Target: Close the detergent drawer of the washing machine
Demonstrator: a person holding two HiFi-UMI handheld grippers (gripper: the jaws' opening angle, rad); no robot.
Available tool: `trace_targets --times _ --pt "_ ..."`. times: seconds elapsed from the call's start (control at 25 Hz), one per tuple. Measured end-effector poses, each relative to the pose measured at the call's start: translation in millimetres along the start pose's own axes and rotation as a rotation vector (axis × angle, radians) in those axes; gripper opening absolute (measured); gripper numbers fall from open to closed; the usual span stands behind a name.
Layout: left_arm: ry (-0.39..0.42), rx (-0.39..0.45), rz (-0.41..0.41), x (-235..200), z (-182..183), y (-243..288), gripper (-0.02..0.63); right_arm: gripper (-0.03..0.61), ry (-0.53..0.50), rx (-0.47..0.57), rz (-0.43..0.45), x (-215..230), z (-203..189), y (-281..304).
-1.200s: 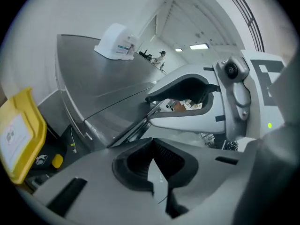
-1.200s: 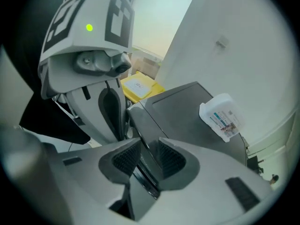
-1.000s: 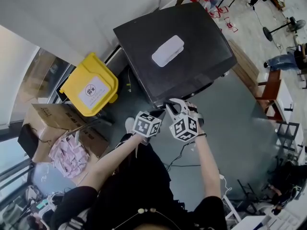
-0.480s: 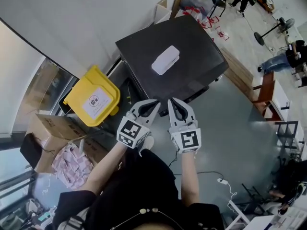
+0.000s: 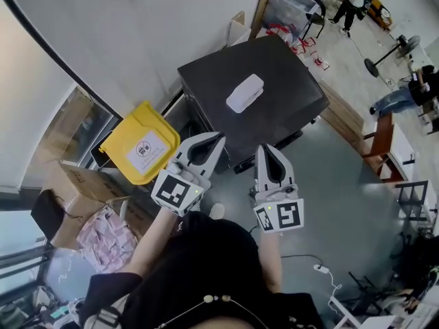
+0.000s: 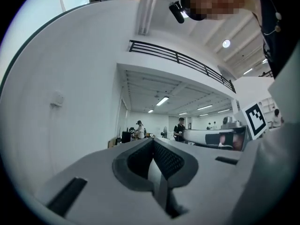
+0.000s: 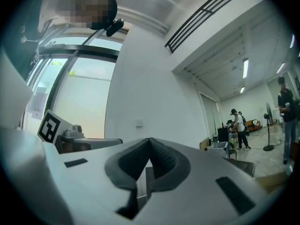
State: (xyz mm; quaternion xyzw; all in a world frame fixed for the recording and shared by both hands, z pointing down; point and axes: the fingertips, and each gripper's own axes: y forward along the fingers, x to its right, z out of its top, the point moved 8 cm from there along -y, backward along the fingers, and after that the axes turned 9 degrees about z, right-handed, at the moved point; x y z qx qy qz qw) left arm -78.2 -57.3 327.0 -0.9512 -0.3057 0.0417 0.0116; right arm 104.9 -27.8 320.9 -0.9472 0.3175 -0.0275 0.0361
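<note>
- Washing machine (image 5: 281, 70) — dark-topped, set against the white wall; its detergent drawer belongs to the front face, which cannot be made out from above.
- White flat pack (image 5: 245, 92) lies on the machine's top.
- Left tongs (image 5: 216, 140) are closed and empty at the machine's front left corner.
- Right tongs (image 5: 265, 149) have just been closing with nothing between them — in front of the machine.
- Yellow bin (image 5: 140, 142) stands left of the machine.
</note>
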Motion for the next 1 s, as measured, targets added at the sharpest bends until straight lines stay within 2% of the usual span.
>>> trace_targets --times 0.16,0.36,0.52,1.0 --pt "-0.052 0.010 -0.018 -8 5 -6 0.005 0.003 0.011 0.004 -0.002 -4 6 1" --pt "-0.041 0.007 -0.003 -14 8 -9 0.005 0.003 0.025 0.025 0.019 -5 16 4" --pt "-0.037 0.008 -0.001 -18 9 -11 0.005 0.003 -0.014 0.008 0.010 -8 17 5" --pt "-0.016 0.009 0.002 -20 15 -12 0.005 0.003 -0.020 -0.025 -0.014 -6 19 4"
